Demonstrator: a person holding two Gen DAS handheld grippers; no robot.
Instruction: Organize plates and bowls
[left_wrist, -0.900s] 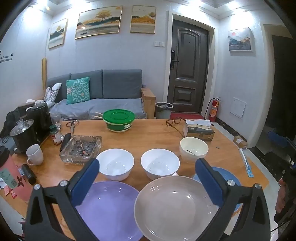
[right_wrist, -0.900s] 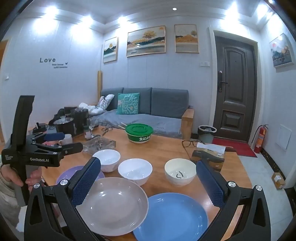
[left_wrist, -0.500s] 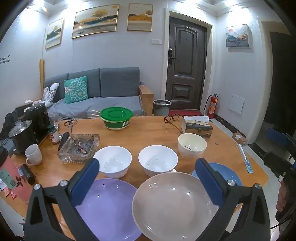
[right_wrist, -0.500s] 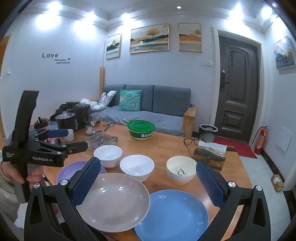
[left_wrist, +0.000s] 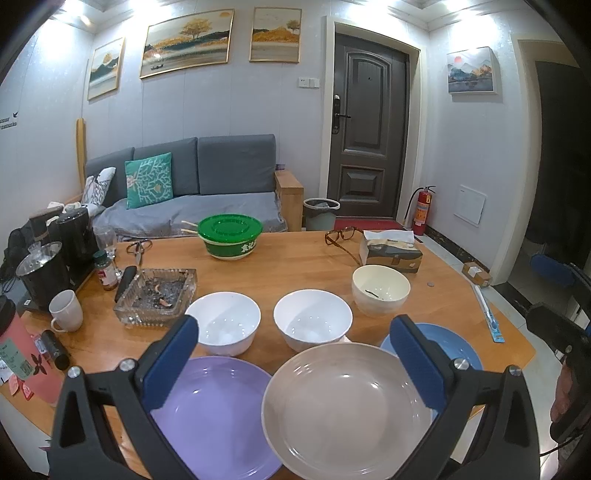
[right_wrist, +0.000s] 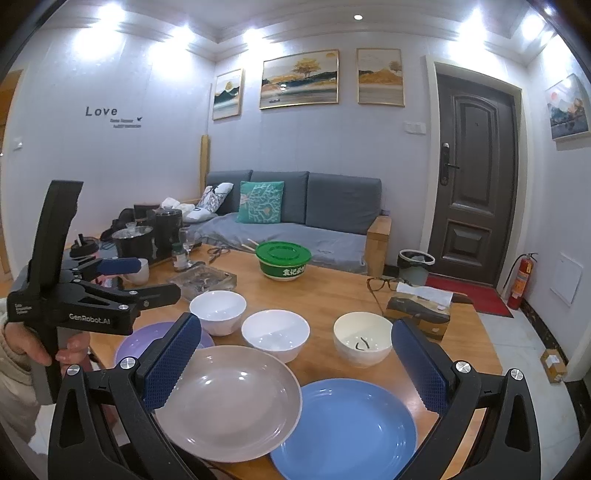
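Both hovering over the near edge of the table (left_wrist: 306, 266), nothing lifted yet. Left gripper (left_wrist: 295, 360) spread wide and empty, aimed down over the beige plate (left_wrist: 343, 406). Right gripper (right_wrist: 295, 360) equally wide, holding nothing, poised above the same beige plate and the blue plate (right_wrist: 347, 432) just beside it.

3 plates along the near edge: purple plate (left_wrist: 218, 413), beige, blue, with the beige rim overlapping both neighbours. Behind them 3 bowls in a row: left white bowl (left_wrist: 225, 326), middle white bowl (left_wrist: 312, 319), cream bowl (left_wrist: 380, 290) with something small and dark inside.

Risks from here, as a guess: glazed rims slipping out of a shallow pinch; lifting the beige plate dragging the overlapped blue 1 toward the table edge; 2 grippers converging on 1 plate and clashing; stacking the cream bowl trapping that debris; glass ashtray (left_wrist: 157, 293) near enough to the left bowl to get nudged.
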